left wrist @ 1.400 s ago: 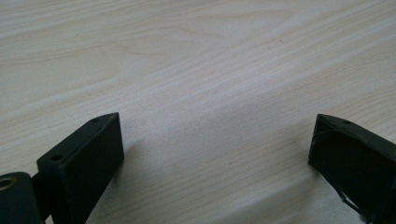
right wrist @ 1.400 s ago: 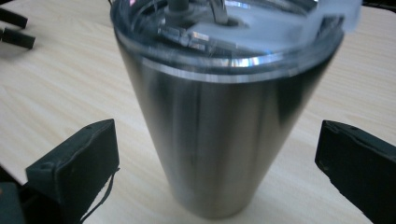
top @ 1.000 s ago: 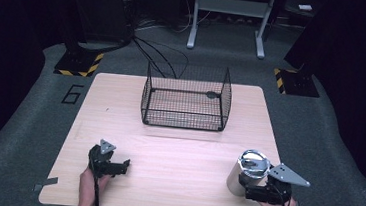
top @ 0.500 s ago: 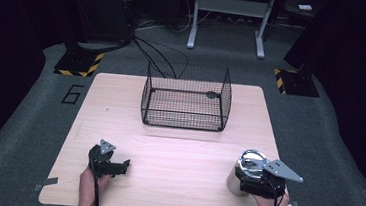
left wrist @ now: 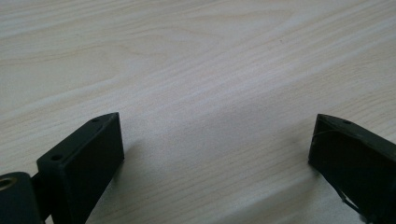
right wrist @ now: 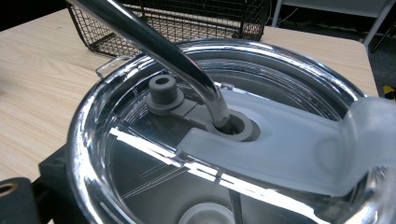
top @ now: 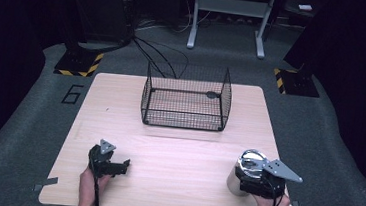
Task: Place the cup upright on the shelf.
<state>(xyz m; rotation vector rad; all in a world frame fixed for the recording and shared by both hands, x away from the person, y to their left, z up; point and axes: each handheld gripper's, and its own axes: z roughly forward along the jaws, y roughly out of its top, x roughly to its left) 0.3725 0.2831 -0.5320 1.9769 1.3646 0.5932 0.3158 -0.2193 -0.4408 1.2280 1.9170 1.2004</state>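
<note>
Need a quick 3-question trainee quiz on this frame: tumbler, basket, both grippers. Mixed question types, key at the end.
1. True or false: the left gripper has its jaws apart over bare table.
2. What passes through the clear lid of the steel tumbler?
A. a metal straw
B. a spoon
C. a cable
3. Fill in: the wire basket stands at the table's ____ edge, away from the person.

Key
1. True: the left gripper view shows both jaws wide apart with only wood between them.
2. A: the metal straw enters the grey grommet in the lid.
3. Far. The right gripper is at the tumbler, near the front right corner.
</note>
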